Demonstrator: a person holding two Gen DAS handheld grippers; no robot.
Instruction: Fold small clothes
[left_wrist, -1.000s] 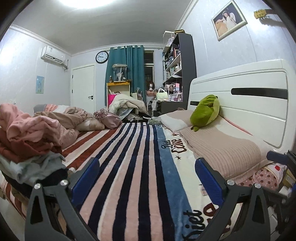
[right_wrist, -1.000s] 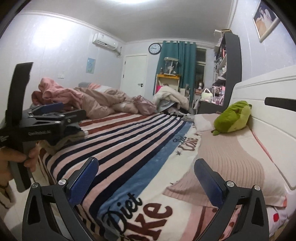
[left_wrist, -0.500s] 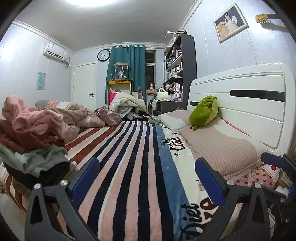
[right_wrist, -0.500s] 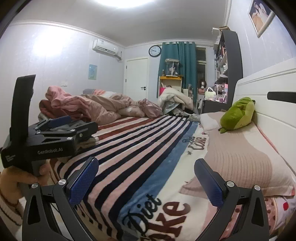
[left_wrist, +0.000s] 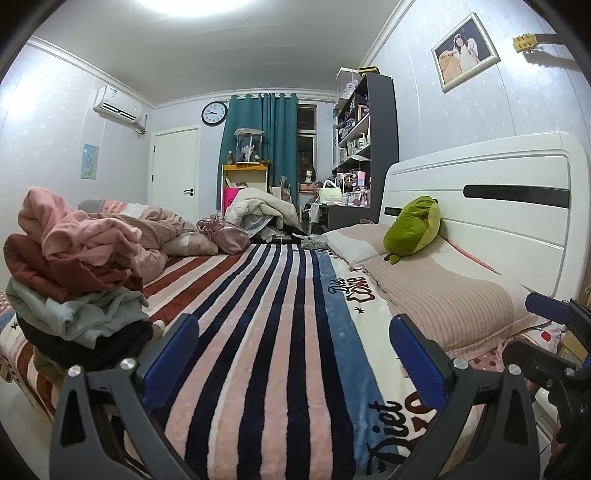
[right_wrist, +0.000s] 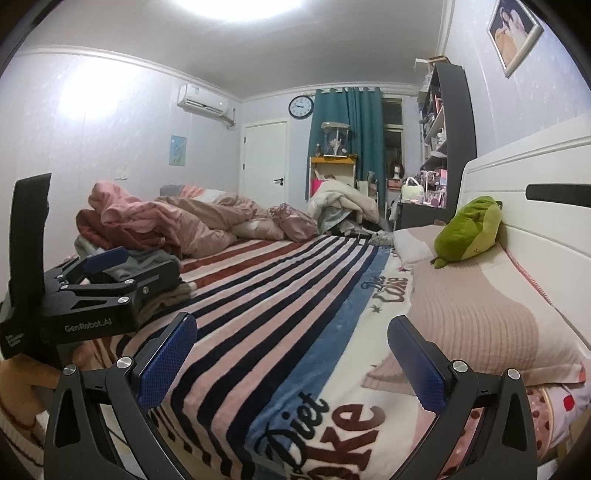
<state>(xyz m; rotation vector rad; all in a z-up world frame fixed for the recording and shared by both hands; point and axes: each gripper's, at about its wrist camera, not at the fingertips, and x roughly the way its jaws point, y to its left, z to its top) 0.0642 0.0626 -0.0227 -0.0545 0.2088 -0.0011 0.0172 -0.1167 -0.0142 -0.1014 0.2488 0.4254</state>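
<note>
A heap of small clothes (left_wrist: 74, 280), pink on top, then rust red, pale green and black, lies on the left edge of the striped bed (left_wrist: 266, 332). My left gripper (left_wrist: 293, 354) hovers open over the stripes just right of that heap, nothing between its blue pads. In the right wrist view the same heap (right_wrist: 122, 225) sits at the left, and my right gripper (right_wrist: 291, 356) is open and empty above the blanket's printed end. The left gripper's black body (right_wrist: 92, 295) shows at the left of that view, held by a hand (right_wrist: 14, 380).
A beige ribbed pillow (left_wrist: 439, 299) and a green plush toy (left_wrist: 413, 229) lie against the white headboard (left_wrist: 480, 206). A rumpled pink duvet (right_wrist: 214, 221) and a pink bag (left_wrist: 225, 236) sit at the bed's far side. Shelves (left_wrist: 369, 147) and a door (left_wrist: 173, 177) stand behind.
Both grippers have drawn back and lowered slightly, so the clothes heap shows more fully at the left. The left gripper's body sits lower in the right wrist view. Both stay open.
</note>
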